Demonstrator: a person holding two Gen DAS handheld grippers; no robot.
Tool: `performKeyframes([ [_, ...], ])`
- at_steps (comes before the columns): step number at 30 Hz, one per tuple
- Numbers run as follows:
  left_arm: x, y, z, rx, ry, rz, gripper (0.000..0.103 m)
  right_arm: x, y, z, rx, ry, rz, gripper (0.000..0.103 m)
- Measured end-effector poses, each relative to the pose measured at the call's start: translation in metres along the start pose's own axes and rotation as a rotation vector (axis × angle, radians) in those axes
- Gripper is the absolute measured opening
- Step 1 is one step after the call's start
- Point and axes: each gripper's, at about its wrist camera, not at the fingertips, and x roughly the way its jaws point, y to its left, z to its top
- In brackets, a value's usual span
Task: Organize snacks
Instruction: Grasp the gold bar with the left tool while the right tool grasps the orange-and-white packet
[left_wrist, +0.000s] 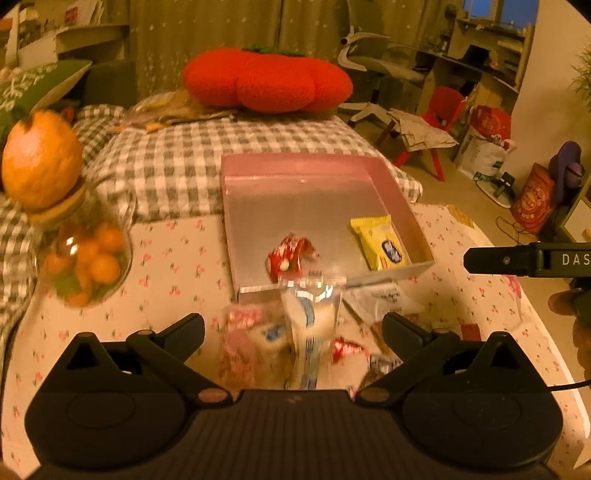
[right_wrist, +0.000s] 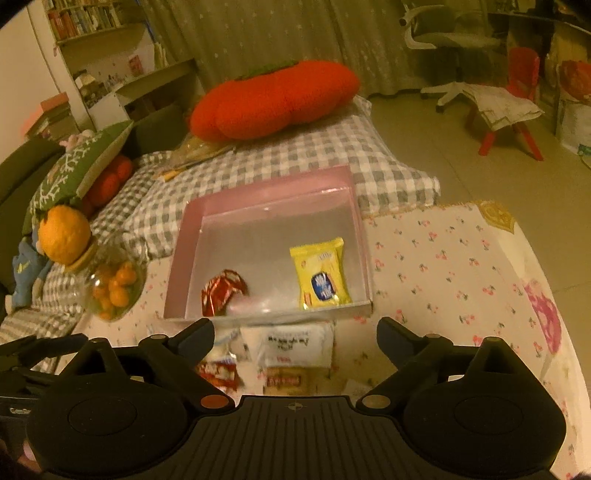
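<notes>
In the box: the shallow pink cardboard box (right_wrist: 356, 236) on the floral-cloth worktop (right_wrist: 443, 266) holds a yellow snack packet (right_wrist: 321, 273) far right and a red foil packet (right_wrist: 221, 291) near left.
Near edge: loose wrapped snacks (right_wrist: 291, 349) wait, probably next for sorting.
Left gripper (left_wrist: 293, 328): fingers spread; a blurred clear-and-white packet (left_wrist: 310, 332) sits between them, grip uncertain.
Right gripper (right_wrist: 295, 332): fingers spread, empty, hovering above the pile.

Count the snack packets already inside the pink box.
2. The red packet lies near the front wall of the pink box, toward its left; the yellow packet lies front right. Nothing else shows inside.
</notes>
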Motion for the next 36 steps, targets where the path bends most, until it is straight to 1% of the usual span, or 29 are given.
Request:
performKeyframes([
  [6, -0.006, 0.003, -0.019, 0.005, 0.007, 0.047, 0.103, -0.006, 0.004, -0.017, -0.041, 0.013, -0.015, 0.097],
  [10, -0.006, 0.006, -0.033, 0.011, 0.013, 0.051, 0.103, -0.007, 0.007, -0.03, -0.08, 0.024, -0.021, 0.098],
  [12, -0.004, 0.006, -0.04, 0.03, 0.015, 0.04, 0.103, -0.005, 0.008, -0.038, -0.091, 0.035, -0.017, 0.098],
  [13, -0.002, 0.006, -0.044, 0.046, 0.021, 0.034, 0.103, -0.004, 0.009, -0.042, -0.096, 0.04, -0.014, 0.098],
  [16, 0.005, 0.002, -0.055, 0.138, 0.056, 0.036, 0.103, 0.0, 0.013, -0.053, -0.125, 0.053, -0.015, 0.098],
  [20, 0.012, 0.002, -0.069, 0.265, 0.075, 0.032, 0.102, 0.005, 0.019, -0.065, -0.158, 0.066, -0.007, 0.098],
  [22, 0.015, 0.004, -0.074, 0.307, 0.089, 0.022, 0.102, 0.009, 0.021, -0.07, -0.166, 0.079, -0.005, 0.098],
  [27, 0.026, 0.011, -0.079, 0.312, 0.139, -0.021, 0.1, 0.019, 0.028, -0.081, -0.204, 0.111, -0.004, 0.098],
  [30, 0.033, 0.014, -0.082, 0.336, 0.166, -0.037, 0.098, 0.025, 0.032, -0.088, -0.236, 0.134, -0.002, 0.098],
  [32, 0.038, 0.016, -0.084, 0.346, 0.189, -0.037, 0.097, 0.028, 0.036, -0.093, -0.257, 0.149, 0.005, 0.098],
  [33, 0.041, 0.017, -0.085, 0.347, 0.201, -0.033, 0.094, 0.03, 0.038, -0.095, -0.264, 0.157, 0.01, 0.098],
  [36, 0.045, 0.021, -0.085, 0.313, 0.212, -0.015, 0.096, 0.036, 0.043, -0.101, -0.275, 0.175, 0.022, 0.098],
])
